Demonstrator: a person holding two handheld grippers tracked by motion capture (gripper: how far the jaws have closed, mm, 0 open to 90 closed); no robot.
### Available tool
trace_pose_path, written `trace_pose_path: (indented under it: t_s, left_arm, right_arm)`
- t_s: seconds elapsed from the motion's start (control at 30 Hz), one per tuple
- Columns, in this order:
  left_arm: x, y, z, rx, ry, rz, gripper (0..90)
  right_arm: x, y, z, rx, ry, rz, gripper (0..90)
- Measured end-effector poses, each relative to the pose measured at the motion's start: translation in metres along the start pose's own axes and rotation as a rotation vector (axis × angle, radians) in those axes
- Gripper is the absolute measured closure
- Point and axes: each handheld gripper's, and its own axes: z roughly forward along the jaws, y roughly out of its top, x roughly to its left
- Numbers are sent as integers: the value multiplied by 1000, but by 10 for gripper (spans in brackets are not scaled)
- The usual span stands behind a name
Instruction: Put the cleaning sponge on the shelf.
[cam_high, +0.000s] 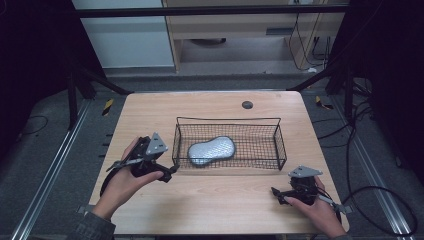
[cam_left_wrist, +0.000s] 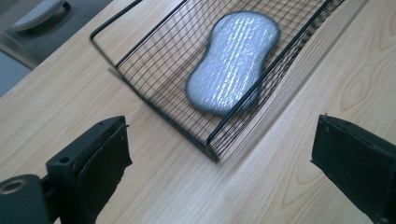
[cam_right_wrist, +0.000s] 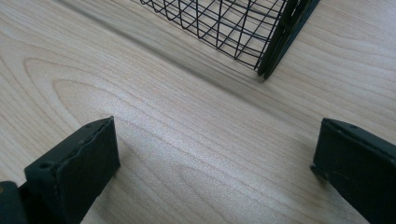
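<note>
Sponge (cam_high: 211, 150): lay inside the wire basket (cam_high: 278, 145) on the desk (cam_high: 210, 200).
Left claw (cam_high: 170, 172): open, holding nothing.
Right claw (cam_high: 278, 194): open, holding nothing.

A: What is the table (cam_high: 210, 200) made of, seen between the jaws of the right gripper (cam_right_wrist: 215, 172)?

B: Pale wood-grain laminate, smooth, with a soft satin sheen.

A: And the basket (cam_left_wrist: 154, 100) ahead of the left gripper (cam_left_wrist: 219, 177)?

B: Thin black wire mesh on a heavier black wire frame, matt coated metal by its look.

A: The pad (cam_left_wrist: 233, 60) lying in it?

B: A silvery-grey woven or knitted cover, glinting in fine ribbed lines, with a darker edge; it looks like a scouring sponge.

A: The jaws themselves?

B: Matt black, plastic-looking, their inner pads slightly rough at the edges.
</note>
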Motion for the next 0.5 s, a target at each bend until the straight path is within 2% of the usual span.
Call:
trace_pose_path:
  t_s: [0.23,0.33,0.37,0.43,0.5]
  left_arm:
    - [14,-28,-3,37,29,-49,34]
    - [20,-39,-1,41,10,-90,35]
    - [23,-46,2,61,20,-99,35]
    - [25,-49,4,71,30,-104,35]
    - [29,-54,7,77,25,-126,36]
  right_arm:
    - [0,0,0,0,0,0,4]
    - [0,0,0,0,0,0,4]
    - [0,0,0,0,-1,0,4]
    - [0,0,0,0,-1,1,4]
    - [0,0,0,0,0,1,4]
